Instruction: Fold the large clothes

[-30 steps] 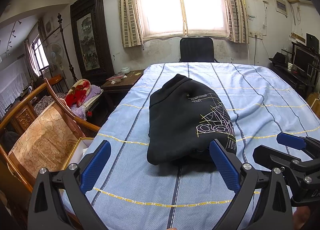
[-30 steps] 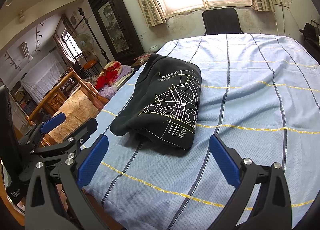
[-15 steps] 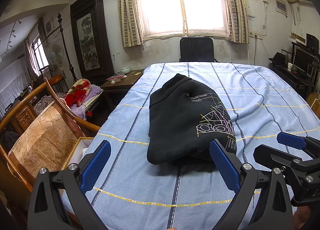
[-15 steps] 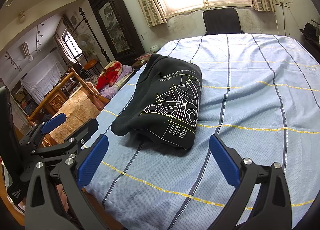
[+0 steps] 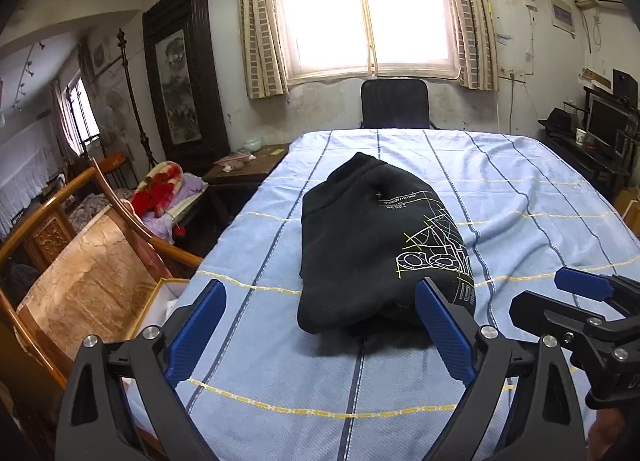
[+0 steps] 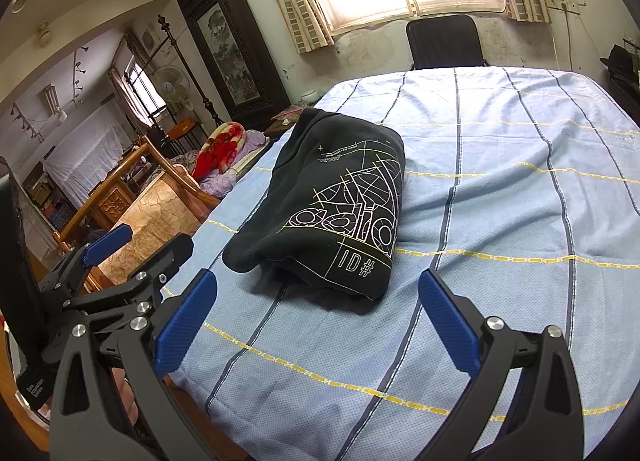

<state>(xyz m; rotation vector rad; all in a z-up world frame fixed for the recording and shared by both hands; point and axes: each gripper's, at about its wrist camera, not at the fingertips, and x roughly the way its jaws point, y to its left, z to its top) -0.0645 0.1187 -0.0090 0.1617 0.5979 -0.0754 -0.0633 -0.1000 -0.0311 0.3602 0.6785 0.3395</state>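
Toward the left edge of the worktop [image 5: 540, 197], as the left wrist view shows it, a black sweatshirt [image 5: 372, 245] is seen lying folded into a thick bundle on the blue striped cloth, its printed panel turned toward the right side. The left claw [image 5: 320, 325] is held wide open short of the bundle's near end, with nothing gripped. The right claw [image 5: 584, 289] is glimpsed at the right edge of this view.

From the right wrist view, the sweatshirt [image 6: 332, 205] is shown with stacked layers exposed at its near end, by the "ID#" mark. The right claw [image 6: 316, 317] is likewise spread wide and empty – clear of the fabric.

The garment is judged soft, bulky and fairly heavy; it would sag if pinched by one layer. A hold is best taken on the near corners, through all layers.
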